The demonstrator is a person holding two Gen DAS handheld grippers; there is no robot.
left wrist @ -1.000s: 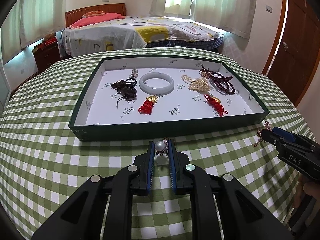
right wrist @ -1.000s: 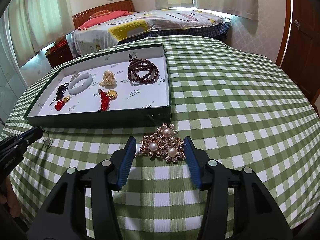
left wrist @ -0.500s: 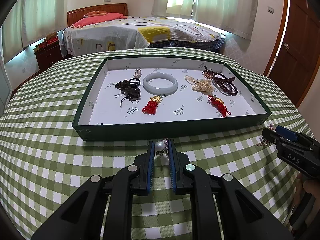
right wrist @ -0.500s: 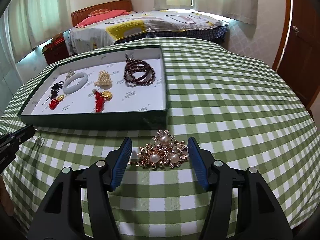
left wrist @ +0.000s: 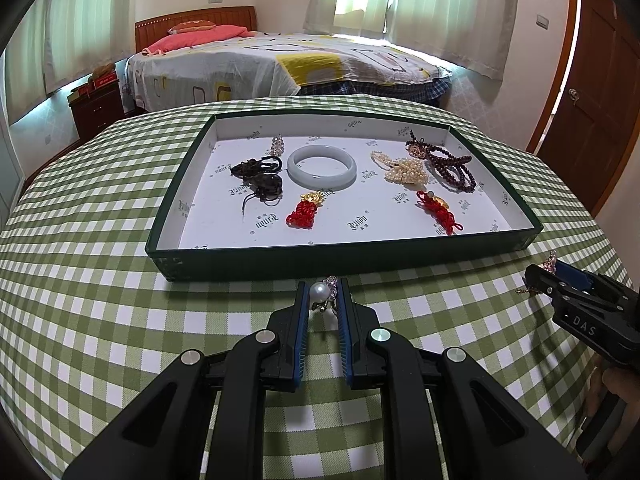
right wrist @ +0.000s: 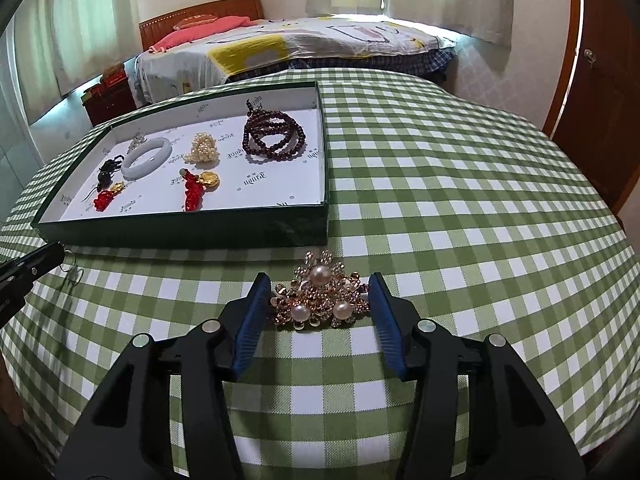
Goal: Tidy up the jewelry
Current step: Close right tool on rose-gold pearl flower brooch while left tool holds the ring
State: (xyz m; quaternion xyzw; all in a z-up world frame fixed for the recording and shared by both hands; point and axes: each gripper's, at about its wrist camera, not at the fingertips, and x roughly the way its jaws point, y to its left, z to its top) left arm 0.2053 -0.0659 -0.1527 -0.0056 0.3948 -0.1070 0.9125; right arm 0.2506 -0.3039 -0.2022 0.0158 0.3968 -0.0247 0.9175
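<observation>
Round table under a green-and-white checked cloth (left wrist: 100,300), bearing one shallow dark green tray (left wrist: 360,258) with a white printed lining. Inside the tray, seven pieces counted: one pale jade-coloured bangle (left wrist: 322,166) near the far middle, one small sparkly piece (left wrist: 277,145) just left of it toward the far wall, one dark knotted cord ornament (left wrist: 260,178) at the left, two red knotted charms with gold discs (left wrist: 305,210) (left wrist: 437,210) toward the near side, one cluster of small cream pearls (left wrist: 404,170) right of the bangle, and one coil of dark red beads (left wrist: 444,164) at the far right. Outside the tray, on the cloth just before its near wall, two more pieces. Left gripper (left wrist: 324,300) clenched on one small pearl earring (left wrist: 322,293), pearl uppermost between the blue pads, held near the middle of the tray's near wall. Right gripper (right wrist: 318,300) closing, blue pads set either side of one gold brooch (right wrist: 320,300) with three pearls, lying flat on the cloth near the tray's near right corner; right pad at the brooch's edge, left pad narrowly apart from it. Each gripper's tip visible at the edge of the other's view. Background: one bed (left wrist: 280,60) with a patterned cover, one low red cabinet (left wrist: 98,106) at the left, curtained windows, one brown door (left wrist: 600,92) at the right.
</observation>
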